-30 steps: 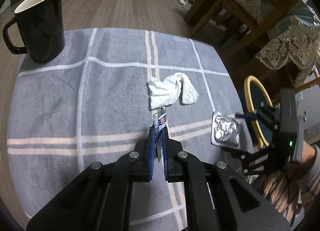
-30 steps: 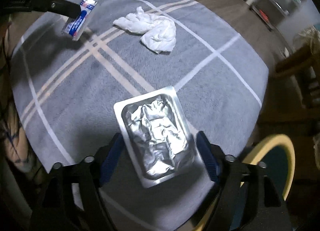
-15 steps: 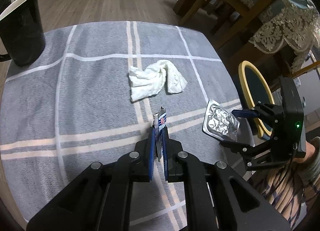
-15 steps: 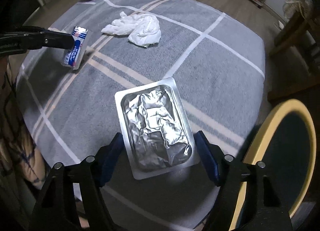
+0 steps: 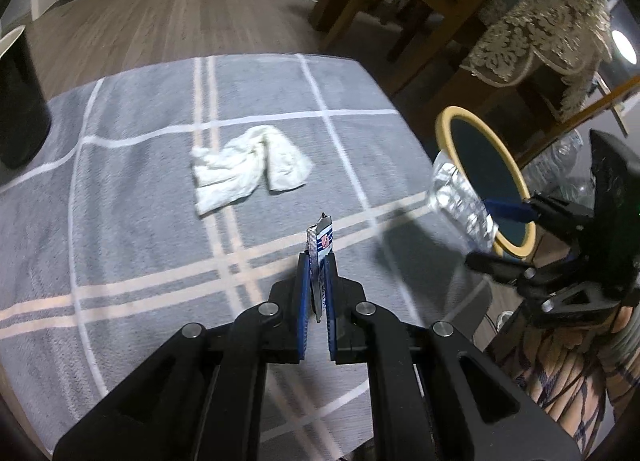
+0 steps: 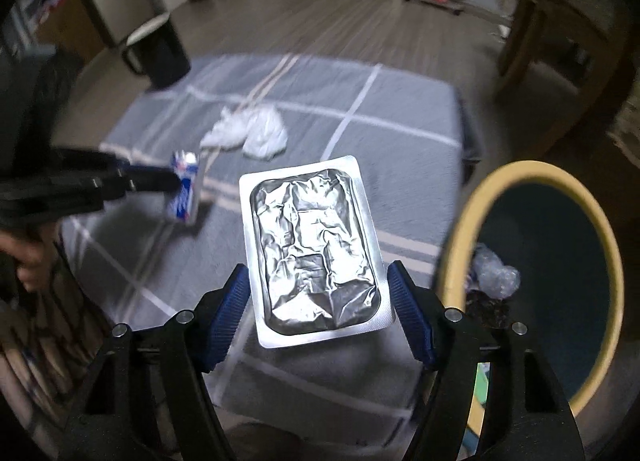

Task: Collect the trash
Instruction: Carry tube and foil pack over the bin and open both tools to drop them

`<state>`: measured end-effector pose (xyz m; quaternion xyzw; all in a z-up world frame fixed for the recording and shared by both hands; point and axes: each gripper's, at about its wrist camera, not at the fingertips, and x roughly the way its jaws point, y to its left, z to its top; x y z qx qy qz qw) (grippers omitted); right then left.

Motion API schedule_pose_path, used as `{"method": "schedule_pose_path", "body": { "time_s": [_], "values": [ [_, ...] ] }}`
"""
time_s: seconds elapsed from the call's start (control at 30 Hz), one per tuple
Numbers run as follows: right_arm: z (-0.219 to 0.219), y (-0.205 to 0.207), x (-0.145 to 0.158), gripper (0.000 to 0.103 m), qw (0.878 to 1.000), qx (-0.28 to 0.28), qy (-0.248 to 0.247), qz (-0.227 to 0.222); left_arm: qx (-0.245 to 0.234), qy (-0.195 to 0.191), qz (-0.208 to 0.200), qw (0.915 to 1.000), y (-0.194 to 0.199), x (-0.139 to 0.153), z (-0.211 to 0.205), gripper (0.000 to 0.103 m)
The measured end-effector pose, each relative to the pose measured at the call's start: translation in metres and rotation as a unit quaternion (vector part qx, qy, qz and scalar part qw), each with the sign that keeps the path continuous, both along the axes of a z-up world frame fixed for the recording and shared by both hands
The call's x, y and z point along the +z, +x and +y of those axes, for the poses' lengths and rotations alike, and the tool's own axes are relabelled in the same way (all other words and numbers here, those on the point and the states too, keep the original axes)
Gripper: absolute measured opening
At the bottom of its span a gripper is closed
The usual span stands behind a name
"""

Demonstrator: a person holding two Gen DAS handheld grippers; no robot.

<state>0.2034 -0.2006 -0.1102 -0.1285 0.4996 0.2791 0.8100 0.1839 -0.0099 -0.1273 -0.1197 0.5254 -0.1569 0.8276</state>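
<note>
My left gripper is shut on a small blue and white wrapper and holds it above the grey checked tablecloth. It also shows in the right wrist view. My right gripper is shut on a silver foil blister pack, lifted off the table near the table's right edge. In the left wrist view the pack hangs in front of the yellow-rimmed bin. A crumpled white tissue lies on the cloth; it also shows in the right wrist view.
The bin stands on the floor right of the table and holds crumpled plastic. A black mug stands at the table's far left corner. Wooden chairs with lace cloth stand beyond the table.
My right gripper has lifted the foil pack off the cloth and carried it right, toward the bin. My left gripper has swung right with the wrapper still in it.
</note>
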Motion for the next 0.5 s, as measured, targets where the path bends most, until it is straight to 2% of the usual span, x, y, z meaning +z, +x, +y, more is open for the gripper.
{"method": "schedule_pose_path", "body": {
  "time_s": [0.27, 0.5],
  "values": [
    [-0.048, -0.008, 0.040, 0.071, 0.997, -0.064, 0.030, -0.027, -0.030, -0.004, -0.016, 0.9994, -0.002, 0.013, -0.031, 0.007],
    [-0.099, -0.007, 0.053, 0.071, 0.990, -0.130, 0.045, -0.030, -0.061, -0.003, -0.026, 0.9978, 0.001, 0.025, -0.061, 0.007]
  ]
}}
